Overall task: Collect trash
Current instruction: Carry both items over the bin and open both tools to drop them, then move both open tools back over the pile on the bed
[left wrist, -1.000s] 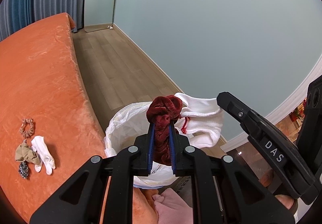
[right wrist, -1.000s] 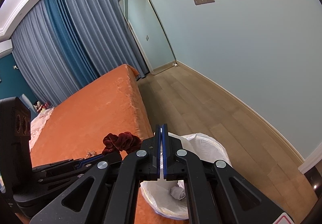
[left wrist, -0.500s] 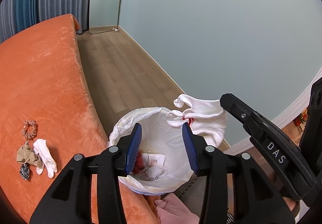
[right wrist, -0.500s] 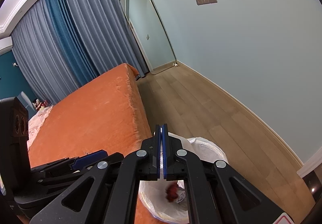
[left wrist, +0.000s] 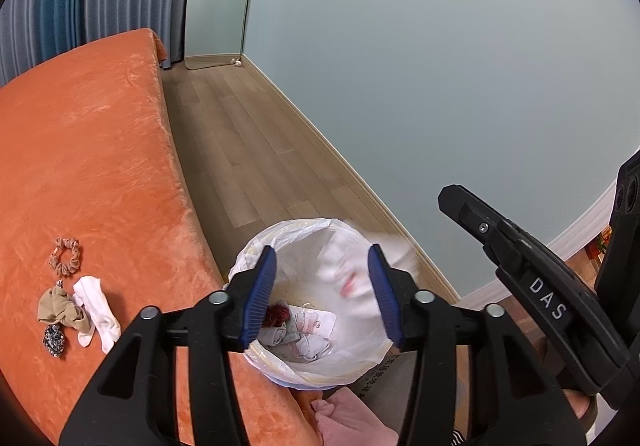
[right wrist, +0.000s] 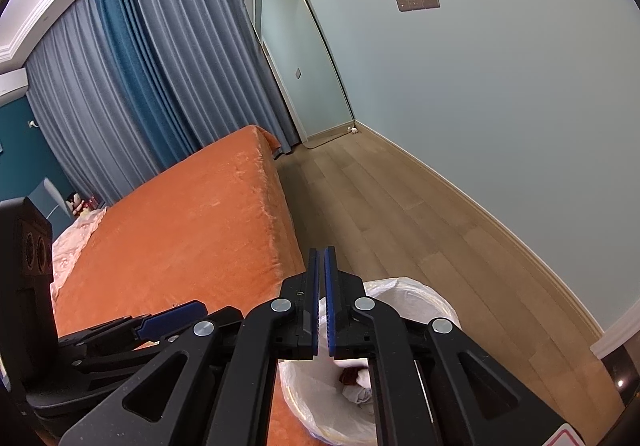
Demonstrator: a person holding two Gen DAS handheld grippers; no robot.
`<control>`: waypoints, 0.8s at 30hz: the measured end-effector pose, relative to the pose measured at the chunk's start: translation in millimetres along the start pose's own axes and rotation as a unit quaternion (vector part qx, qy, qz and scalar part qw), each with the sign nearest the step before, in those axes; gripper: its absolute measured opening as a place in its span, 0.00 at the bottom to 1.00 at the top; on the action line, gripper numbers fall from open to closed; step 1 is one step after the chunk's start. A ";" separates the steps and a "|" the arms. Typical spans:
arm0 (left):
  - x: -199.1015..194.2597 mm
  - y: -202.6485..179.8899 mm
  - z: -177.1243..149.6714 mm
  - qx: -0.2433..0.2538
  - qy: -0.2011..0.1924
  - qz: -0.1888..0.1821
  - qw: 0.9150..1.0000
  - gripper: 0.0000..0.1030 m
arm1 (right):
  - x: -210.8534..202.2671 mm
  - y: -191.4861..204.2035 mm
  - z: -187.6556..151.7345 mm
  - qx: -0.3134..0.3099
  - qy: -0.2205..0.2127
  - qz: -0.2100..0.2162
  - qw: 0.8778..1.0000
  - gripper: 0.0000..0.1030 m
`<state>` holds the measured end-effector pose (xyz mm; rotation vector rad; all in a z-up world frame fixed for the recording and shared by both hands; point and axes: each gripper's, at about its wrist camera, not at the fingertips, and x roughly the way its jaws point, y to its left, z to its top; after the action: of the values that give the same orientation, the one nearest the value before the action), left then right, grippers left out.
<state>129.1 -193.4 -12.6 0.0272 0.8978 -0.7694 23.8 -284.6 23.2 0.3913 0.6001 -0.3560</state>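
Observation:
A bin with a white liner (left wrist: pixel 256 250) stands on the floor beside the orange bed (left wrist: pixel 88 149). My left gripper (left wrist: pixel 322 288) is open and empty above it. A dark red scrunchie (left wrist: pixel 277 314) lies inside among grey and white scraps. A white sock (left wrist: pixel 348 274) shows as a blur, falling into the bin. My right gripper (right wrist: pixel 321 300) is slightly parted and empty above the bin (right wrist: pixel 416 290); it appears at the right of the left wrist view (left wrist: pixel 520 266). On the bed lie a white sock (left wrist: pixel 96 308), a tan sock (left wrist: pixel 60 310), a beige scrunchie (left wrist: pixel 66 256) and a dark patterned scrunchie (left wrist: pixel 54 340).
Wooden floor (left wrist: pixel 248 149) runs between the bed and the pale blue wall (left wrist: pixel 440 85). A mirror (right wrist: pixel 304 65) leans in the corner by blue curtains (right wrist: pixel 132 85). A pink-socked foot (left wrist: pixel 352 422) is below the bin.
My left gripper opened and dropped the dark red scrunchie into the bin. My right gripper then let go of the white sock, which now falls into the bin.

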 end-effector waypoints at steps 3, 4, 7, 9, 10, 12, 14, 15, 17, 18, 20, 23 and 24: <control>-3.7 2.0 -0.1 -0.001 -0.003 0.002 1.000 0.46 | -1.2 2.9 1.8 -0.003 -0.001 -0.002 1.000 0.06; -5.7 2.9 -0.2 -0.002 -0.005 0.003 1.000 0.46 | -1.5 3.9 2.2 -0.004 -0.001 -0.003 1.000 0.07; -10.3 7.9 -0.5 -0.005 -0.008 0.004 1.000 0.46 | -2.9 8.7 3.0 -0.007 0.000 -0.003 1.000 0.10; -13.2 11.3 -0.7 -0.008 -0.009 0.005 1.000 0.46 | -3.5 12.5 3.3 -0.010 0.001 -0.002 1.000 0.11; -14.8 12.9 -1.1 -0.009 -0.010 0.005 1.000 0.46 | -4.0 14.4 3.0 -0.012 0.001 -0.002 1.000 0.12; -17.3 15.2 -1.9 -0.011 -0.011 0.007 1.000 0.46 | -3.9 16.7 3.6 -0.014 0.002 -0.002 1.000 0.16; -21.4 18.9 -2.2 -0.014 -0.013 0.008 1.000 0.46 | -4.2 18.7 4.8 -0.014 0.002 -0.002 1.000 0.25; -22.7 19.5 -1.9 -0.015 -0.014 0.008 1.000 0.46 | -4.8 20.3 4.5 -0.014 0.001 -0.001 1.000 0.26; -26.8 23.8 -3.0 -0.019 -0.016 0.009 1.000 0.47 | -6.3 24.1 4.0 -0.016 0.000 0.000 1.000 0.27; -28.7 25.5 -3.4 -0.020 -0.017 0.009 1.000 0.47 | -5.9 25.9 4.1 -0.018 0.000 0.000 1.000 0.27; -32.9 29.4 -4.4 -0.023 -0.020 0.011 0.999 0.49 | -5.8 30.6 3.6 -0.023 0.002 0.001 1.000 0.27; -37.9 34.4 -5.9 -0.027 -0.023 0.015 0.999 0.50 | -5.3 37.9 2.7 -0.029 0.003 0.003 1.000 0.27; -40.0 36.4 -6.3 -0.028 -0.025 0.015 0.999 0.50 | -4.3 39.6 4.1 -0.030 0.004 0.004 1.000 0.27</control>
<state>131.8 -140.8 1.4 -0.0274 0.8702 -0.7136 39.5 -251.2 38.8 0.3369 0.6159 -0.3274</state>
